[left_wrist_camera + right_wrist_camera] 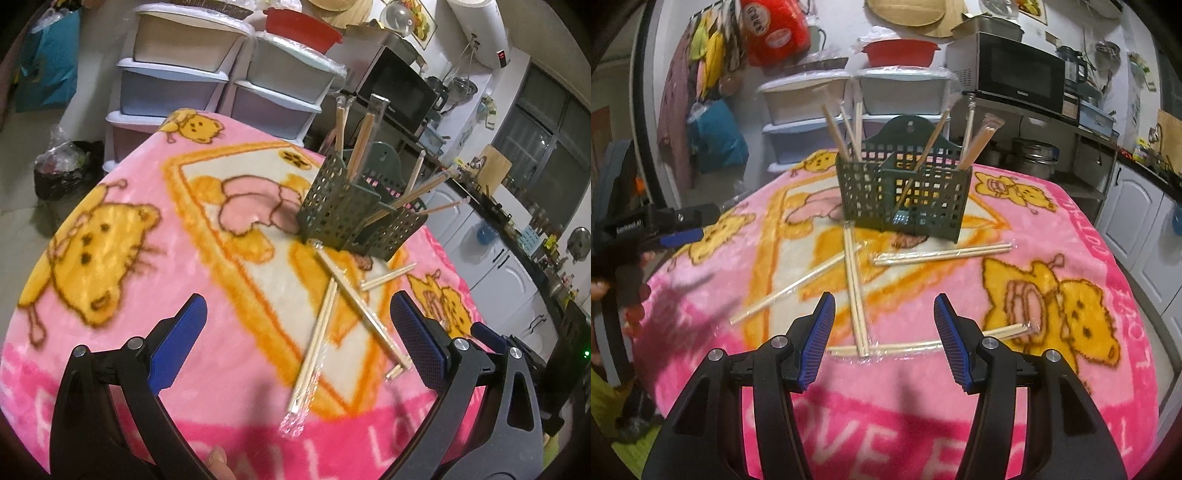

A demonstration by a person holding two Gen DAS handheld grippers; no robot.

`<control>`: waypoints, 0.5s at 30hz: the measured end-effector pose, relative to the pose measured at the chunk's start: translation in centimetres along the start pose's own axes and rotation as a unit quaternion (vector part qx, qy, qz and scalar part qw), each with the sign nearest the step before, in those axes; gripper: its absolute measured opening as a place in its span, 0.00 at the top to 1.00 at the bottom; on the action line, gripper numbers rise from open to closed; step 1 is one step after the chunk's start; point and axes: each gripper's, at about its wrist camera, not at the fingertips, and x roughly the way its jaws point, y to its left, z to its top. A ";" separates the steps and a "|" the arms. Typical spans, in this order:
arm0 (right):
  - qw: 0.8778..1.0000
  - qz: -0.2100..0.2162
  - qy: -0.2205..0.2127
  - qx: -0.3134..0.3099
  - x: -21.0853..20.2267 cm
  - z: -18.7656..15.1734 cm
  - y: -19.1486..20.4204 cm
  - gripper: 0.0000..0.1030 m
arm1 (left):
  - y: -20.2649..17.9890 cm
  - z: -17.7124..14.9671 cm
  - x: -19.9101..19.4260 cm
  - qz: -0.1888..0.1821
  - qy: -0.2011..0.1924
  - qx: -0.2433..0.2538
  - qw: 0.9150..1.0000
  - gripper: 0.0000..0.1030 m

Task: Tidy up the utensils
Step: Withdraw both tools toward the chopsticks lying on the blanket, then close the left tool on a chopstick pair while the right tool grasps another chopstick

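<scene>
A dark green perforated utensil holder (351,210) (905,192) stands on the pink blanket with several wooden chopsticks upright in its compartments. More plastic-wrapped chopstick pairs lie loose in front of it: one pair (855,288) points toward me, others (942,253) (794,286) (923,345) lie crosswise. My left gripper (295,328) hovers open above the near end of a wrapped pair (317,343), nothing between its blue pads. My right gripper (886,332) is open too, over the pile's near end and not touching it. In the right wrist view the left gripper (677,236) sits at the far left.
The pink cartoon blanket (1052,369) covers a round table. Behind it stand plastic drawer units (177,85), a red basin (901,50) and a microwave (1019,70). A black rubbish bag (62,170) is on the floor at left, kitchen cabinets (1137,221) at right.
</scene>
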 end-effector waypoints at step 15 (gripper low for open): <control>0.996 0.020 0.051 -0.068 2.3 -2.6 3.1 0.54 | 0.7 -4.8 1.2 0.015 0.074 0.031 0.997 0.17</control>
